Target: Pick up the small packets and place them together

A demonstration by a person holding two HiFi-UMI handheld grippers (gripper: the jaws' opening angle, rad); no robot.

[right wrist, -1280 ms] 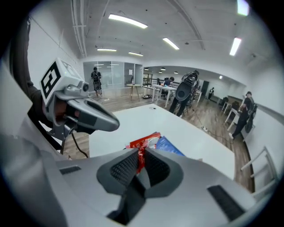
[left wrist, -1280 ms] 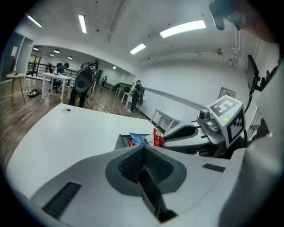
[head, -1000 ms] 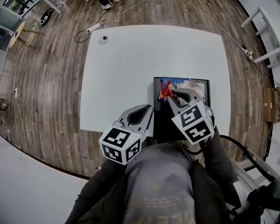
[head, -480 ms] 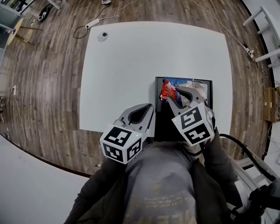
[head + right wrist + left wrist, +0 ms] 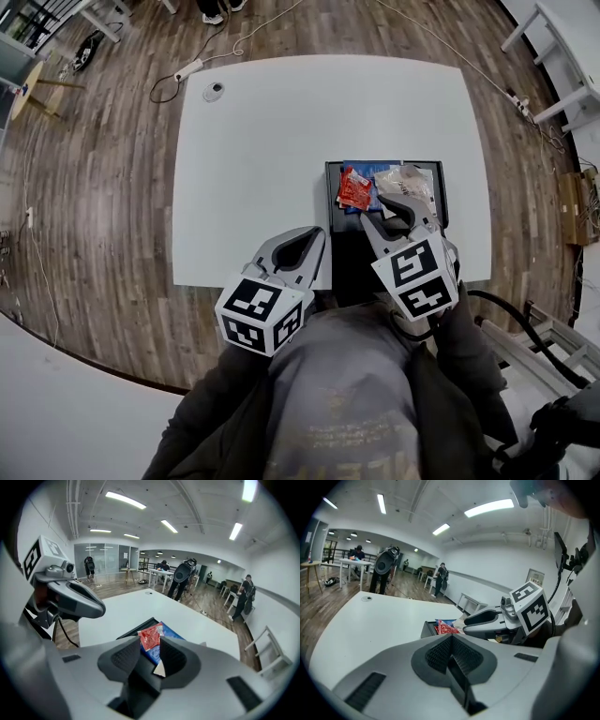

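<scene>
A black tray (image 5: 336, 211) sits on the white table (image 5: 281, 141) at its near right. In it lie a red packet (image 5: 354, 187), a blue packet (image 5: 377, 172) and a pale crinkled packet (image 5: 411, 181), close together. My right gripper (image 5: 382, 208) hovers just behind them. Its jaws have just been opening and stand apart, and the red packet (image 5: 151, 637) lies free beyond the tips of this gripper (image 5: 150, 646). My left gripper (image 5: 316, 235) hangs over the table's near edge, left of the tray. It (image 5: 450, 651) is shut and holds nothing.
A small round object (image 5: 215, 90) lies near the table's far left corner. A power strip (image 5: 187, 67) with cables lies on the wooden floor beyond. White furniture (image 5: 562, 56) stands at the right. People stand far back in the room (image 5: 180, 576).
The red packet, held at the right gripper's tips a second ago, now lies in the tray. The right gripper has drawn back slightly toward me. The left gripper has stayed put.
</scene>
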